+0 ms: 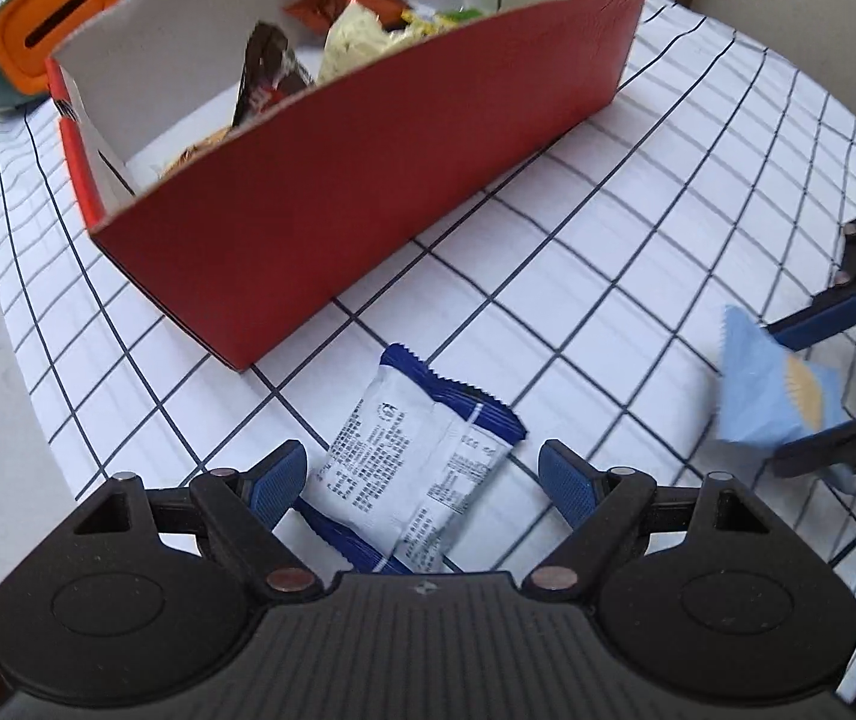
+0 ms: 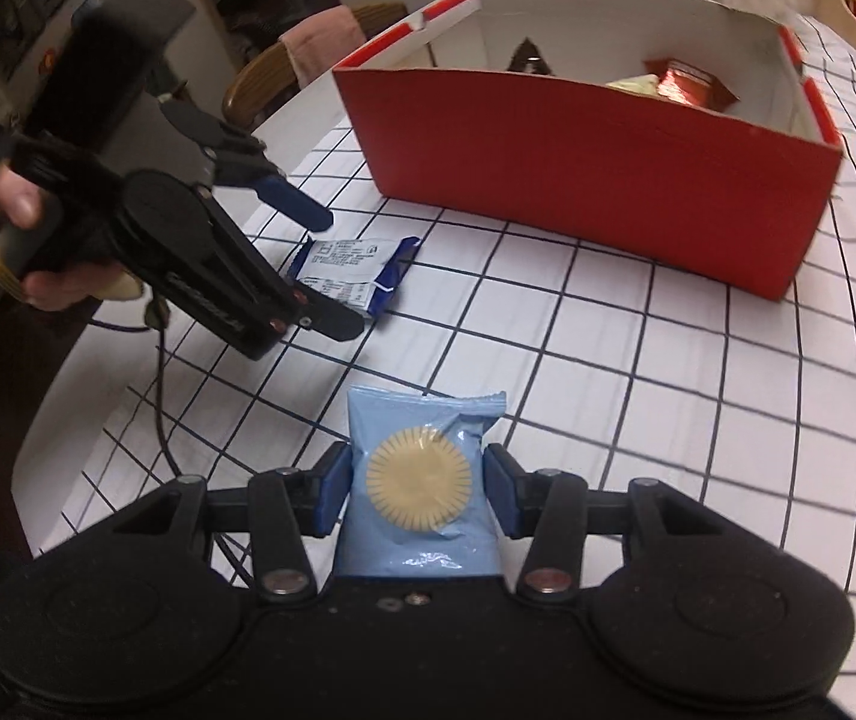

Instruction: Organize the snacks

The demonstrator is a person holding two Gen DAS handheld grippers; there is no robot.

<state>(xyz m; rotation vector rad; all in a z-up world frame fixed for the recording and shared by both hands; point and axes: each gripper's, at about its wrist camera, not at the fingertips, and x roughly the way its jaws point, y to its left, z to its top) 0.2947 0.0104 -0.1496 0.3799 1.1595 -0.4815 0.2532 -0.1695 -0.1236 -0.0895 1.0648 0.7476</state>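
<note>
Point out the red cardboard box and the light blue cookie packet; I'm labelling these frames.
Red cardboard box (image 2: 578,162): right wrist view, on its front wall.
Light blue cookie packet (image 2: 419,474): right wrist view, on the printed cookie.

I see a white-and-navy snack packet (image 1: 422,462) lying flat, print side up, between my spread left fingers (image 1: 284,474). A pale blue packet (image 2: 422,492) showing a round biscuit sits upright between my right fingers (image 2: 332,492). Beyond both, the red box (image 2: 596,174) holds several wrapped snacks (image 1: 362,30).

Black left gripper (image 1: 422,471) and right gripper (image 2: 416,495), blue ribbed fingers (image 1: 566,477).
</note>
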